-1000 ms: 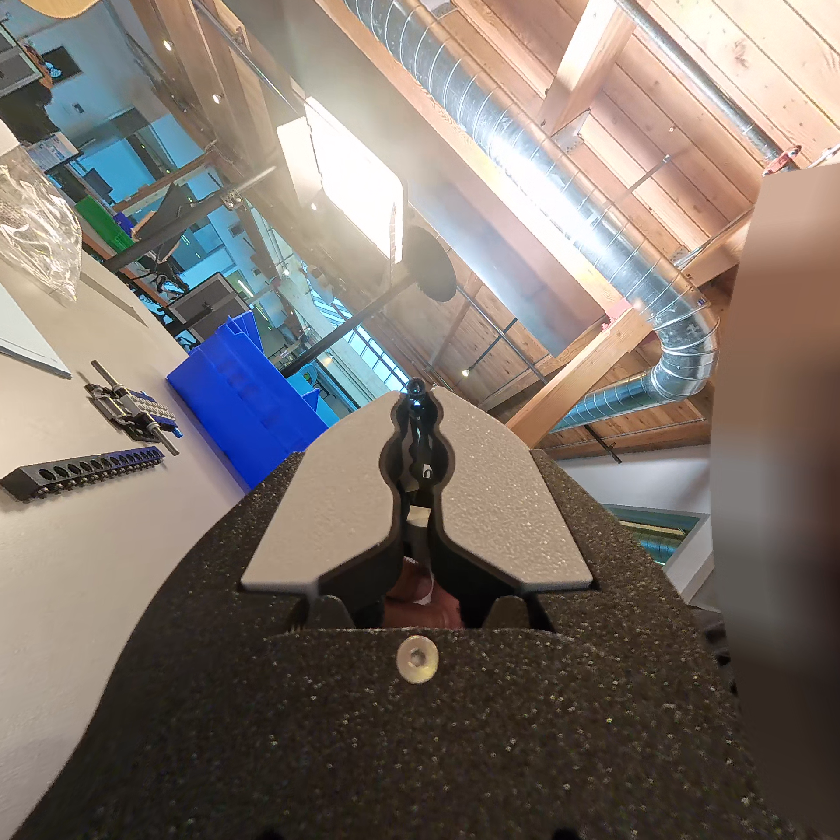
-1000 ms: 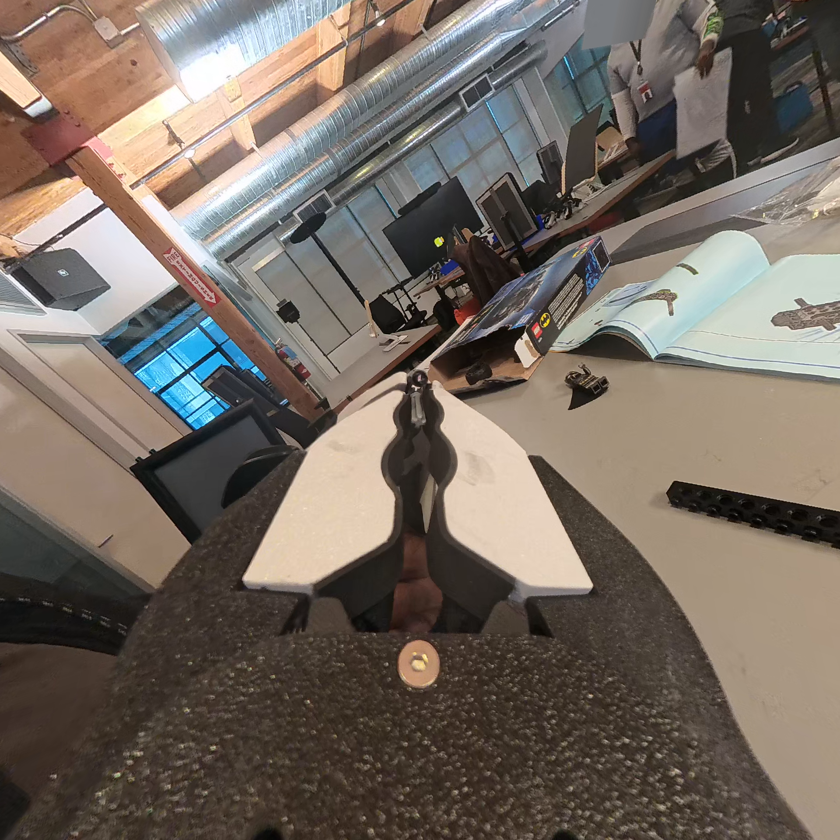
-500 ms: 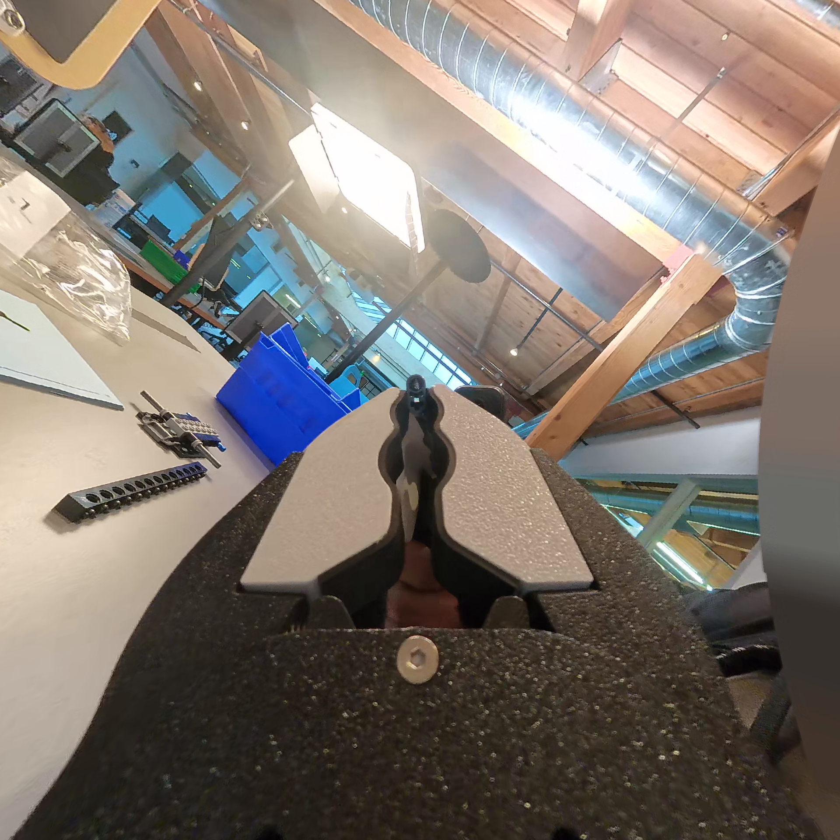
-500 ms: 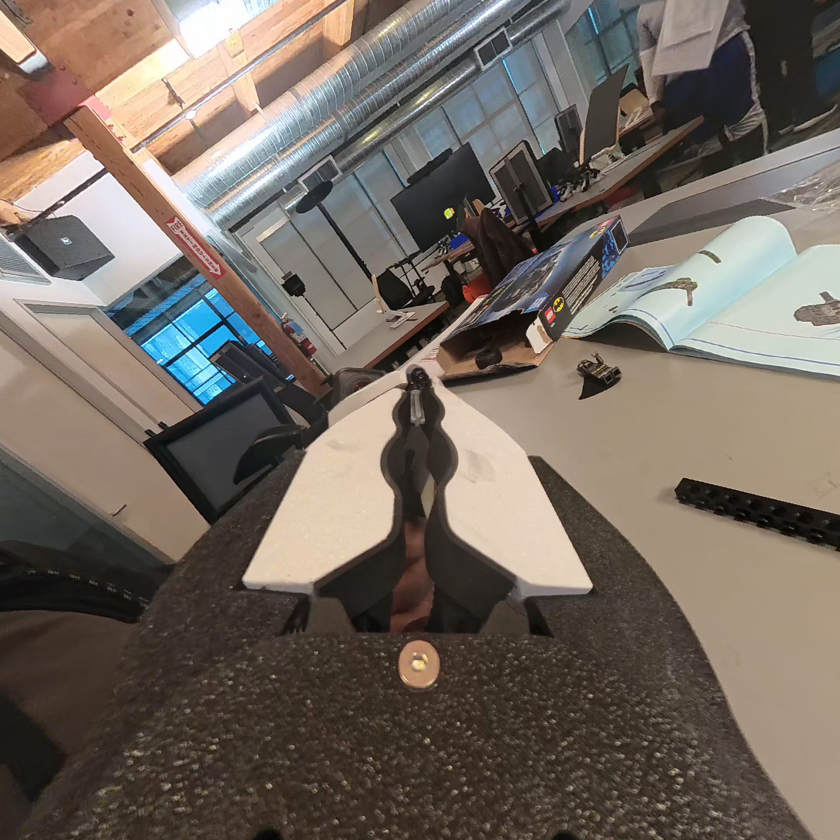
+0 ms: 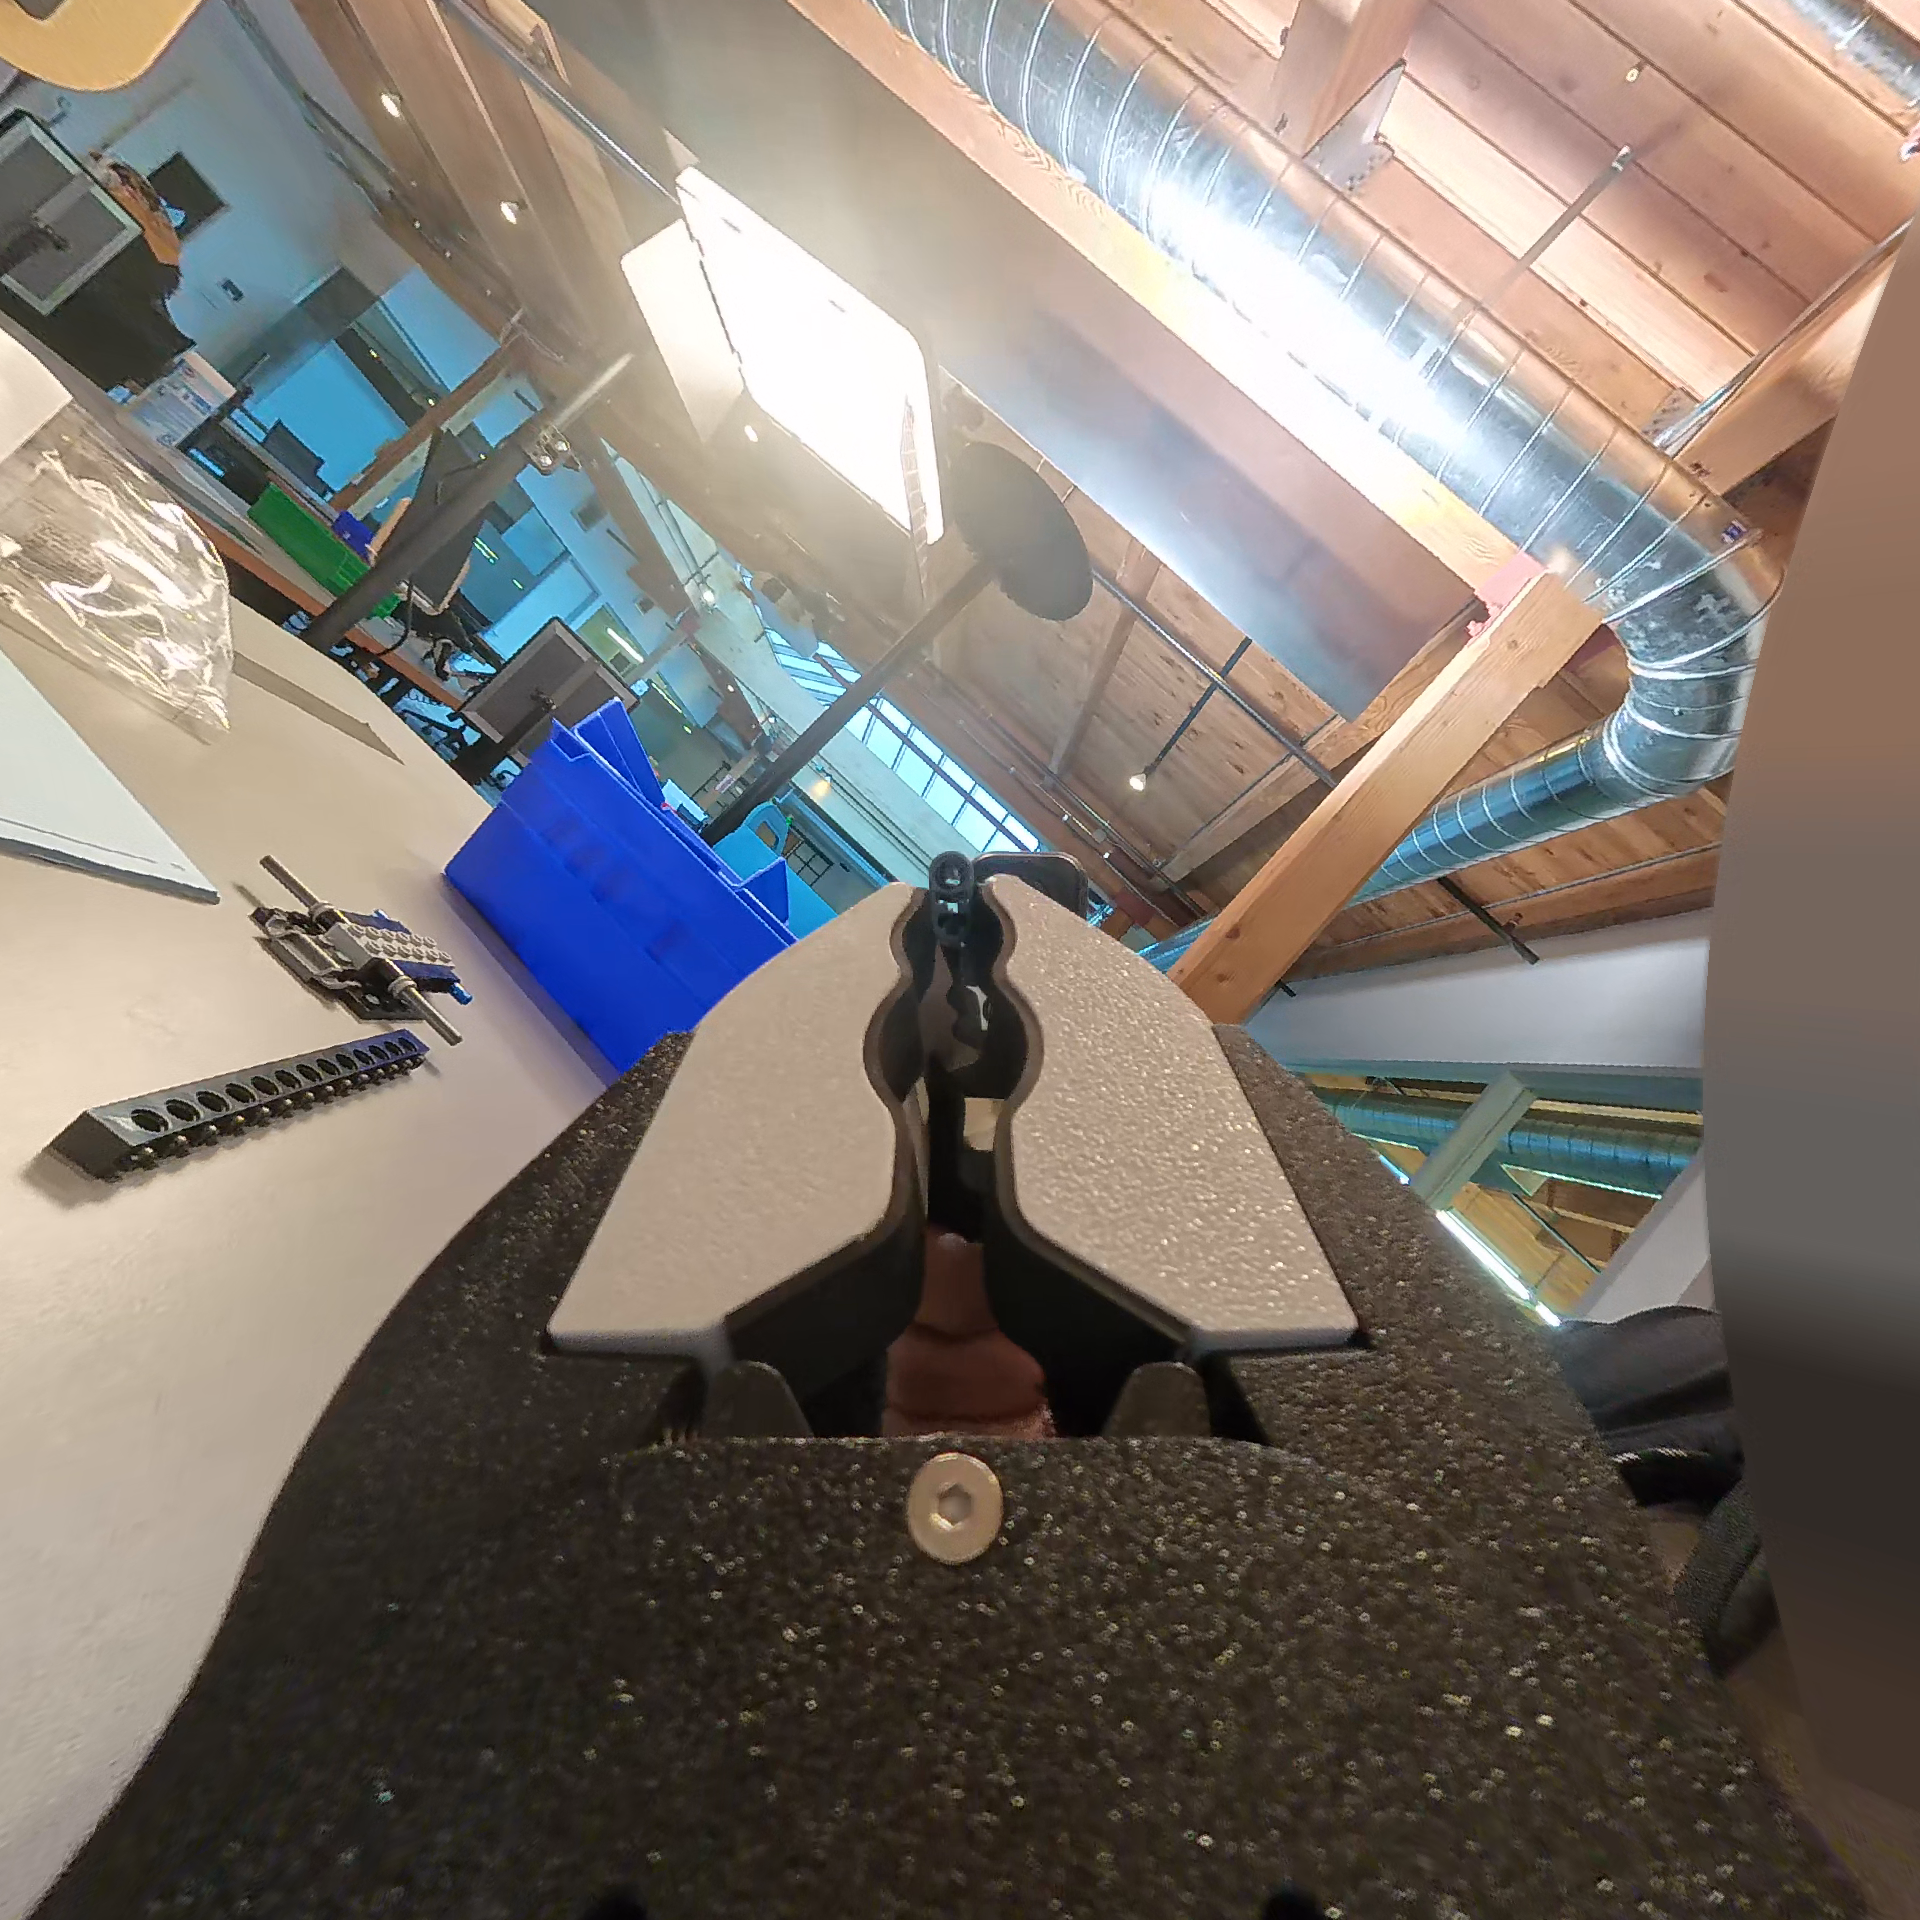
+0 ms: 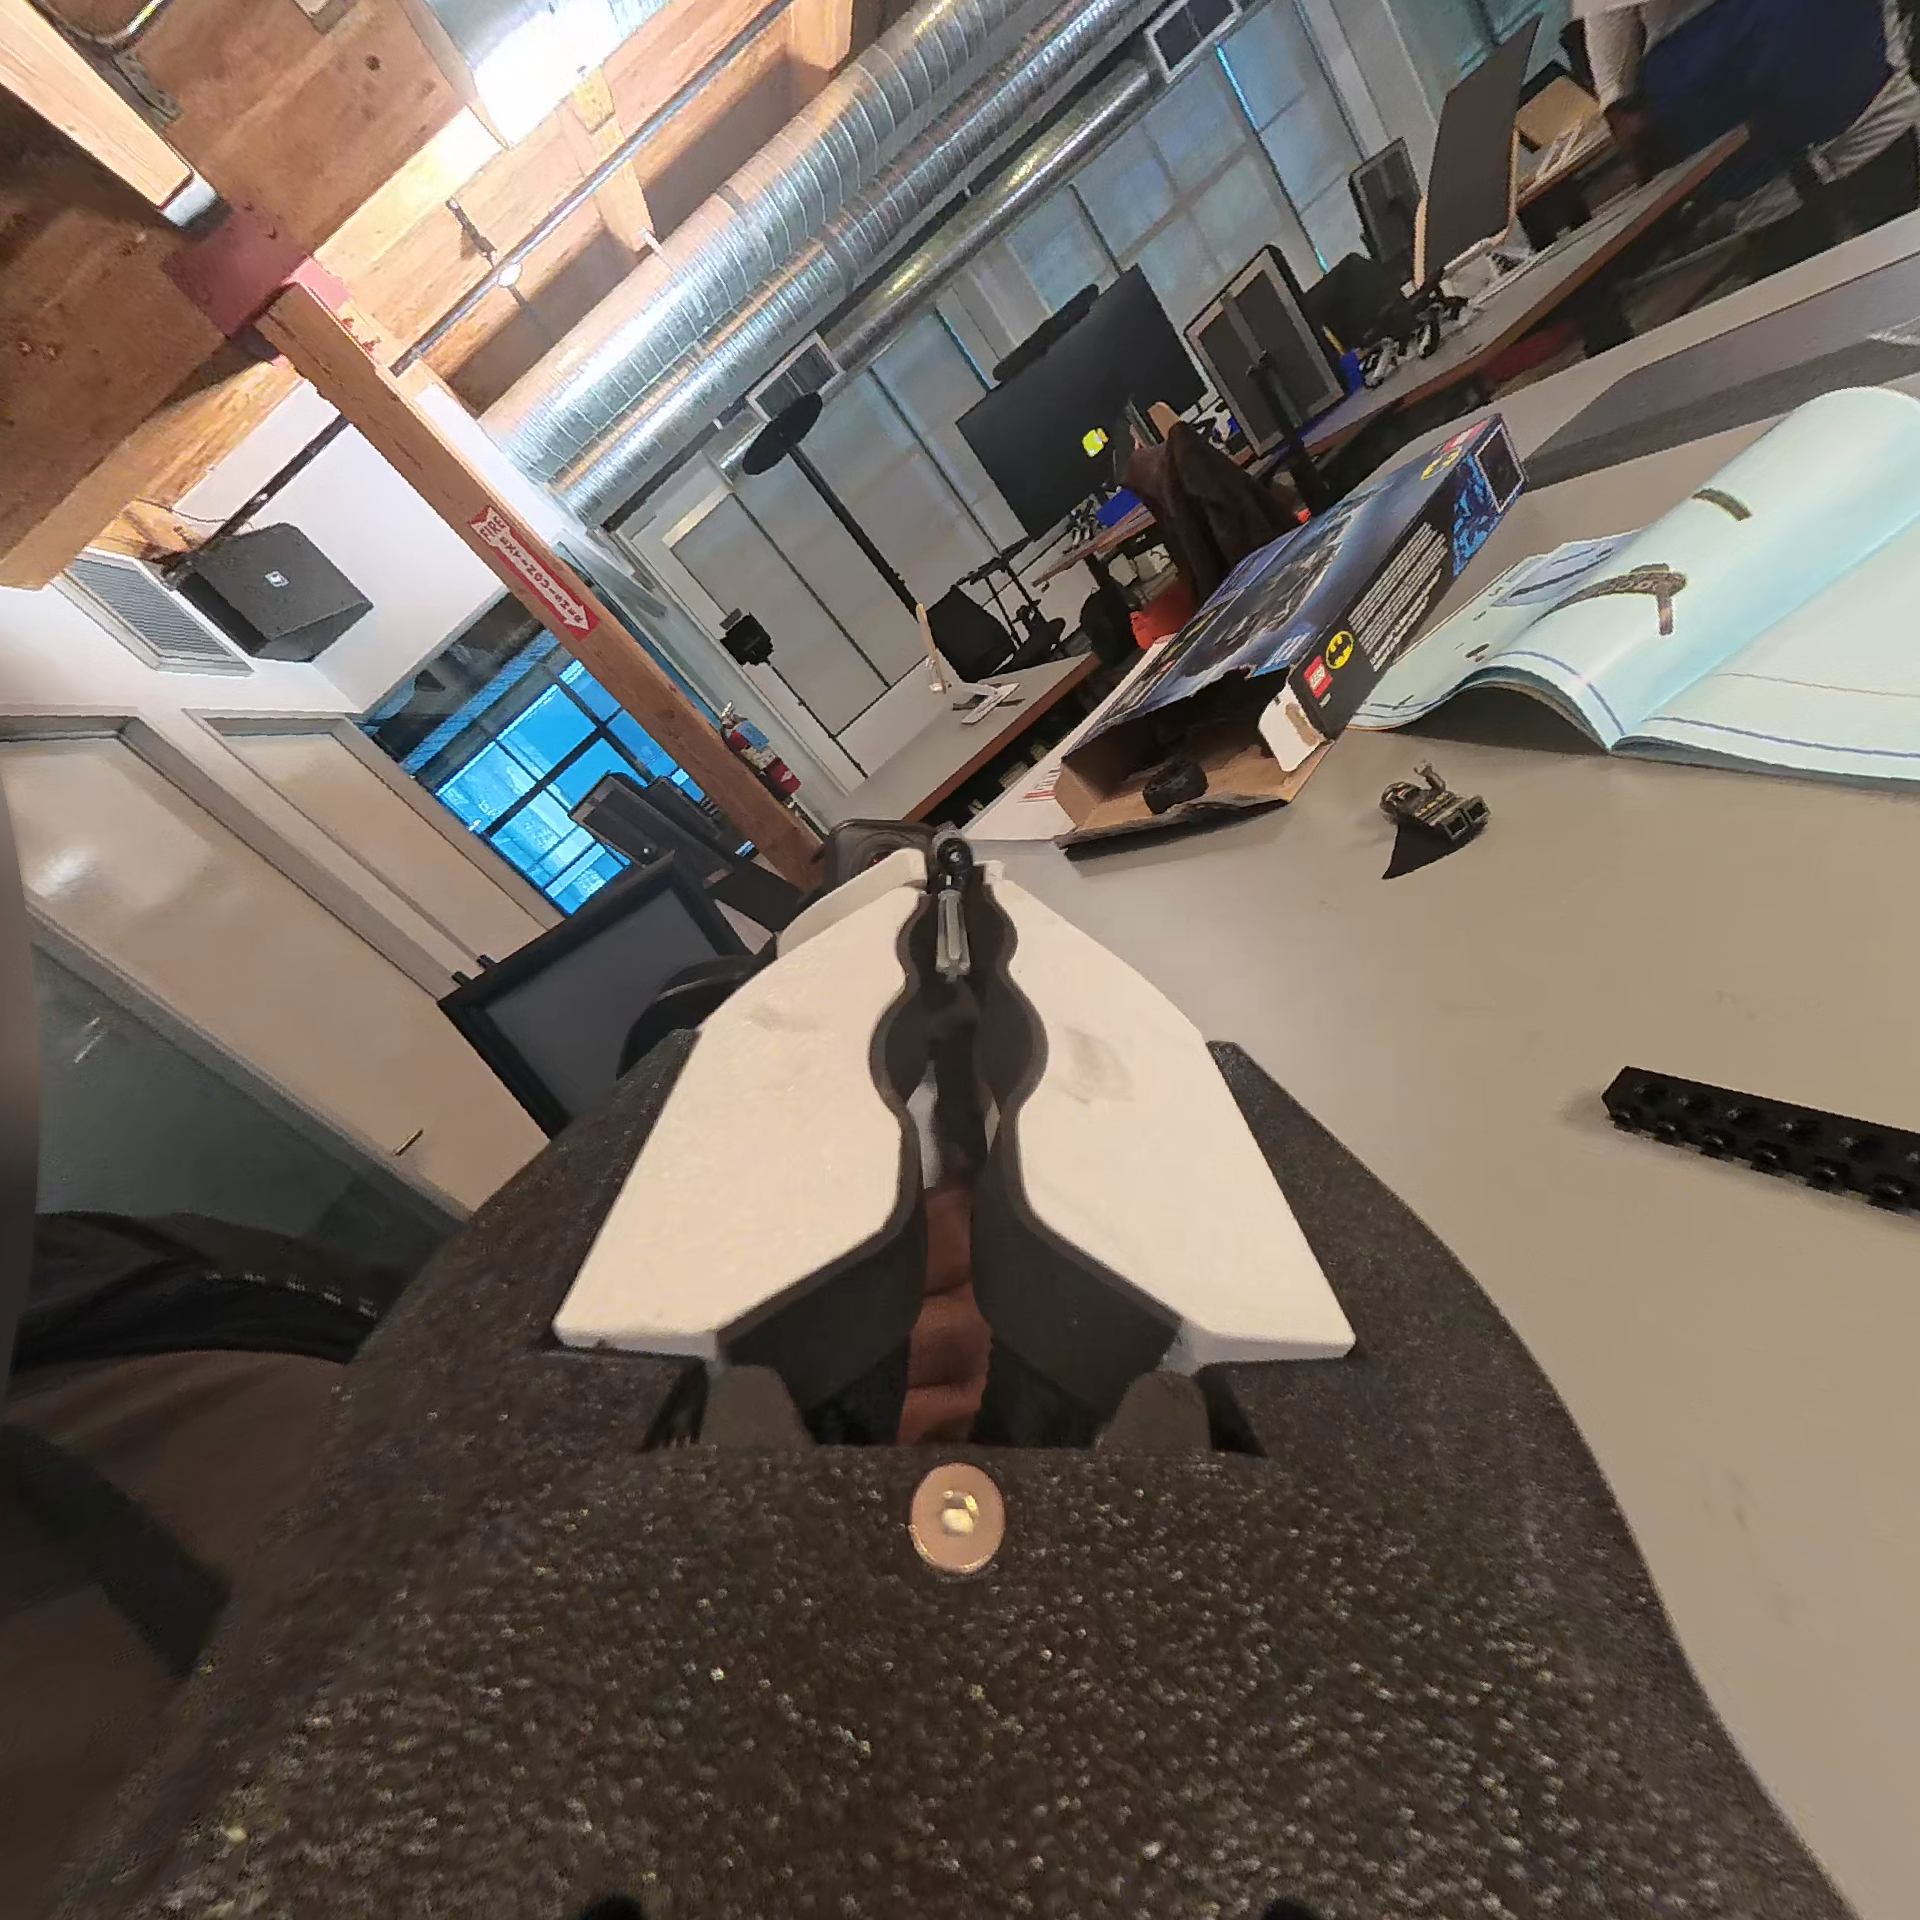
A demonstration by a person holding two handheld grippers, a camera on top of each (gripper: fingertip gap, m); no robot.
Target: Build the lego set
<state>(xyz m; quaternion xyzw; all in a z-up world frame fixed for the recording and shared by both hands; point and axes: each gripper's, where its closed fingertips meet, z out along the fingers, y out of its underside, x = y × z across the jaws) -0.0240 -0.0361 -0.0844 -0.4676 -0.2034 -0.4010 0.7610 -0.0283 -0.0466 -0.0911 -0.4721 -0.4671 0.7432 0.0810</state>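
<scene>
Both are raised off the grey bench (image 6: 1351, 1039): the left hand-held gripper (image 5: 951, 896) pinches a small black pin (image 5: 950, 878) that lies along its fingers, and the right hand-held gripper (image 6: 952, 871) pinches a grey pin (image 6: 952, 940) with a black tip the same way, the black holed beam (image 6: 1766, 1143) to its right.

- Your right gripper (image 6: 954, 883) pinches a small grey pin (image 6: 950, 935) with a black round end, raised off the grey table (image 6: 1351, 1039).
- To its right lie a black holed beam (image 6: 1766, 1138), a small dark brick assembly (image 6: 1434, 810), an opened cardboard box (image 6: 1299, 644) and an open instruction booklet (image 6: 1766, 644).
</scene>
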